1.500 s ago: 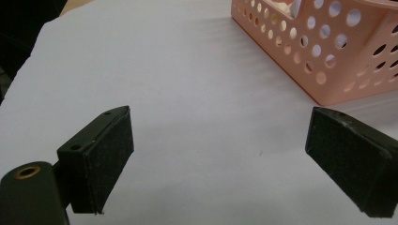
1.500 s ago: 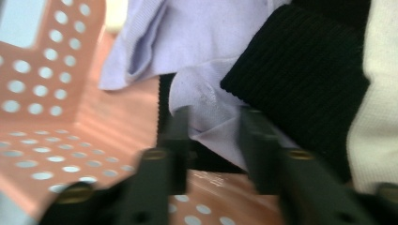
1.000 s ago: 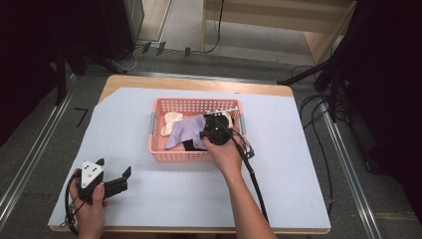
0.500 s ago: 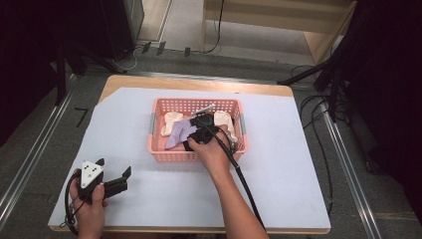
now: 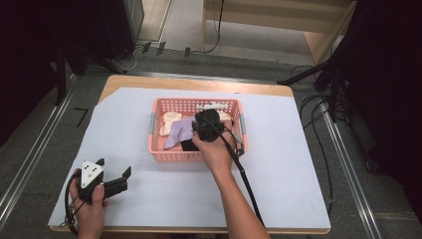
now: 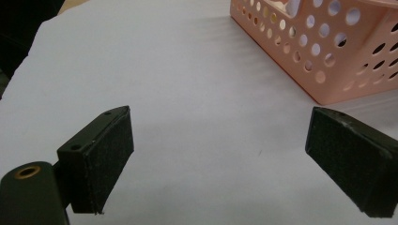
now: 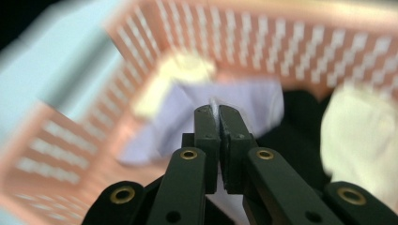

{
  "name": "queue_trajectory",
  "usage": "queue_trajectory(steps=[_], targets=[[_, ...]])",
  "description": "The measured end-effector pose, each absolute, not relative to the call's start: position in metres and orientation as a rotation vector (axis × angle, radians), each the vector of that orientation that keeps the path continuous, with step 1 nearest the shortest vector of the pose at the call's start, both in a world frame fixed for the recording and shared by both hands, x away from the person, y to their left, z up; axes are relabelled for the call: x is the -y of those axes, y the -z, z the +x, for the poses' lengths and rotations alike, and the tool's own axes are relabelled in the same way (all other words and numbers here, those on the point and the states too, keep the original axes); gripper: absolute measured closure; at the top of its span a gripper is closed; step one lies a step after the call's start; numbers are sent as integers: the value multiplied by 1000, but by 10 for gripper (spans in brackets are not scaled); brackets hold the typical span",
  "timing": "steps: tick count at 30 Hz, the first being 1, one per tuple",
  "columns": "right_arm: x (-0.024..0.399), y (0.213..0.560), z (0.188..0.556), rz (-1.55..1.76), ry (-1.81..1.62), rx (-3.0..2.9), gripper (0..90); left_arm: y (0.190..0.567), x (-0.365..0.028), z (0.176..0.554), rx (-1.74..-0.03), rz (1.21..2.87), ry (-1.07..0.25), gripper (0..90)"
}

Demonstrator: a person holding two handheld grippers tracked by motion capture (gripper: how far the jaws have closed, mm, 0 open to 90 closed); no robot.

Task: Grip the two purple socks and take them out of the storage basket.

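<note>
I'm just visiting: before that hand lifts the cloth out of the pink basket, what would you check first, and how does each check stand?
1. Right gripper shut on the lavender cloth: ok, a thin fold shows between its jaws.
2. How firm that pinch is: cannot tell, the view is blurred.
3. Lavender cloth free of the cream cloth and black cloth beside it: cannot tell.
4. Pink basket held down: not ok, nothing steadies it.
5. Left gripper open and apart from the basket: ok.
</note>
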State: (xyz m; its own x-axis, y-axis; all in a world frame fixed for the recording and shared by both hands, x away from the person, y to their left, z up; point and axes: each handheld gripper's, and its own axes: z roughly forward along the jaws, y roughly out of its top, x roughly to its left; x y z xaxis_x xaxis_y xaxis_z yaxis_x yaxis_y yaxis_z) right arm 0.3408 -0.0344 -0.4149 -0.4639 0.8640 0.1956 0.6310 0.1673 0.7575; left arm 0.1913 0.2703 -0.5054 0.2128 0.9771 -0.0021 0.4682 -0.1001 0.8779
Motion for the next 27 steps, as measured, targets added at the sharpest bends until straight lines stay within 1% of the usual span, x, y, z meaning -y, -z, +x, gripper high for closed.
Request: queue_trajectory(steps=[2,3,11,20,27], targets=[[40,406,337,1403,-1249,-2112,878,505,-270,191,-1368,1695,-810,89],[48,397,333,1353,-1368,-2057,878,505,-270,191,-1366,1695,-808,89],[71,385,325,1239,-1555,-1868,878,505,-270,191,-1366,1697,-810,89],[93,380,325,1115,-1596,-1708,879,506,-270,191,-1365,1692,-809,89],[116,372,321,1078,-1622,-1562,880,506,-270,191,-1368,1691,-810,89]])
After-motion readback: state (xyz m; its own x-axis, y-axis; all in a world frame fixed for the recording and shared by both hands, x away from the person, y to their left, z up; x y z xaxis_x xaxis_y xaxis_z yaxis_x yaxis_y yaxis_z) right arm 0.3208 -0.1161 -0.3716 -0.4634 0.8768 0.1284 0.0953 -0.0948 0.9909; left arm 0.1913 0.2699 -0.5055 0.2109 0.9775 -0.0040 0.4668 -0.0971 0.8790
